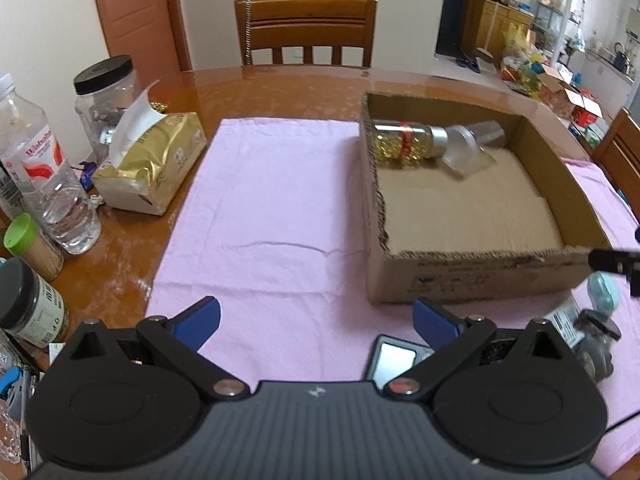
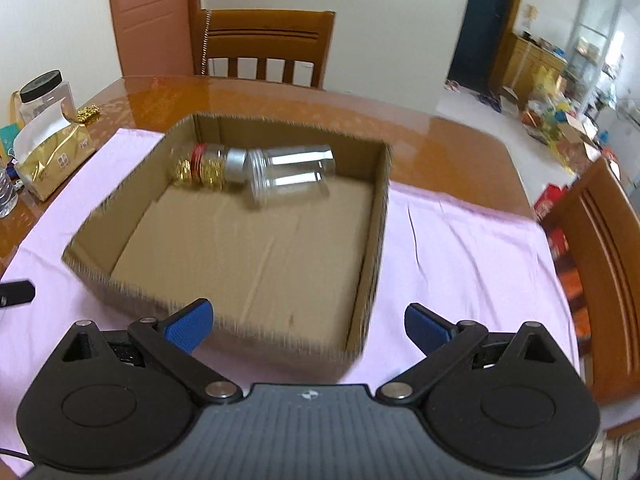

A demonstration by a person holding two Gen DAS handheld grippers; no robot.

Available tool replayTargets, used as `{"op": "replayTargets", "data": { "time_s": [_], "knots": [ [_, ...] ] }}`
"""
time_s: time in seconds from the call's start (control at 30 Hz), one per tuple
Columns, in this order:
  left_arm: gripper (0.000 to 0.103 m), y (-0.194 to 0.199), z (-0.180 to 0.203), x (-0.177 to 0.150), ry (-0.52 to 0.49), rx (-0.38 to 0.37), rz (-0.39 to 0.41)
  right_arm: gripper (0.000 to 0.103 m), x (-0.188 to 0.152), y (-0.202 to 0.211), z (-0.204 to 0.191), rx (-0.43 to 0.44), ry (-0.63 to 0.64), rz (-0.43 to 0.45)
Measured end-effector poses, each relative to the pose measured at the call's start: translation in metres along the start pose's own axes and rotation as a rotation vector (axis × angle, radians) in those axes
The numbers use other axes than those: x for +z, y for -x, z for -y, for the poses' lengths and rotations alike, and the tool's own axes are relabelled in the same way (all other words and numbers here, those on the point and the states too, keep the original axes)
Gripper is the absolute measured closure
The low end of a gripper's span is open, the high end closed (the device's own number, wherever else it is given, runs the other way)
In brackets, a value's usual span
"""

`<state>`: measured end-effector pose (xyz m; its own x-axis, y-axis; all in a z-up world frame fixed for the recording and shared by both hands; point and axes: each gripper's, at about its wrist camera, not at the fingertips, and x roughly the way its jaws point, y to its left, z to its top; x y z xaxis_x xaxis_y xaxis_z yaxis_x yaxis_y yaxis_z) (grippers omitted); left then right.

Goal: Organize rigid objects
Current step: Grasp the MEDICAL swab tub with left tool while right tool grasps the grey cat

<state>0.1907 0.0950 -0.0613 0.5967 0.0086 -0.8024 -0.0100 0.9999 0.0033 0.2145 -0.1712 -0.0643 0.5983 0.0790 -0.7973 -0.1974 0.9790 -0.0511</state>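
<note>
An open cardboard box (image 1: 472,276) (image 2: 372,240) sits on a pink cloth (image 1: 272,216) (image 2: 472,248). In its far corner lie a jar of gold pieces (image 1: 404,142) (image 2: 204,168) and a clear empty jar (image 1: 472,144) (image 2: 292,174), both on their sides. My left gripper (image 1: 316,322) is open and empty above the cloth, left of the box. My right gripper (image 2: 308,322) is open and empty over the box's near wall. A small dark flat device (image 1: 394,360), a teal object (image 1: 604,292) and a grey object (image 1: 596,344) lie on the cloth near the left gripper.
On the left table edge stand a gold tissue pack (image 1: 152,164) (image 2: 52,160), a black-lidded plastic jar (image 1: 106,96) (image 2: 44,94), a water bottle (image 1: 44,172), a green-capped container (image 1: 32,248) and a dark-lidded jar (image 1: 32,304). Wooden chairs stand behind (image 1: 306,28) and at the right (image 2: 600,264).
</note>
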Motion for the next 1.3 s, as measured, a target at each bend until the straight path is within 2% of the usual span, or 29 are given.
{"op": "replayTargets", "data": {
  "time_s": [0.23,0.47,0.63,0.83,0.97,1.3],
  "knots": [
    [0.001,0.005,0.017,-0.017,-0.056,-0.047,0.003,0.0,-0.052,0.011,0.003,-0.004,-0.05,-0.039],
    [0.001,0.016,0.035,-0.03,-0.057,-0.059,-0.01,0.0,-0.095,0.007,0.003,0.032,-0.009,-0.119],
    [0.001,0.022,0.056,-0.04,-0.1,-0.089,-0.006,0.0,-0.115,-0.004,0.002,0.051,0.028,-0.157],
    [0.001,0.025,0.083,-0.054,-0.185,-0.109,-0.01,0.0,-0.124,-0.018,0.0,0.089,0.057,-0.193],
    [0.001,0.019,0.099,-0.061,-0.215,-0.136,-0.034,0.0,-0.125,-0.019,-0.001,0.109,0.086,-0.175],
    [0.001,0.002,0.118,-0.07,-0.239,-0.078,-0.066,0.0,-0.123,-0.021,0.0,0.128,0.113,-0.178]
  ]
}}
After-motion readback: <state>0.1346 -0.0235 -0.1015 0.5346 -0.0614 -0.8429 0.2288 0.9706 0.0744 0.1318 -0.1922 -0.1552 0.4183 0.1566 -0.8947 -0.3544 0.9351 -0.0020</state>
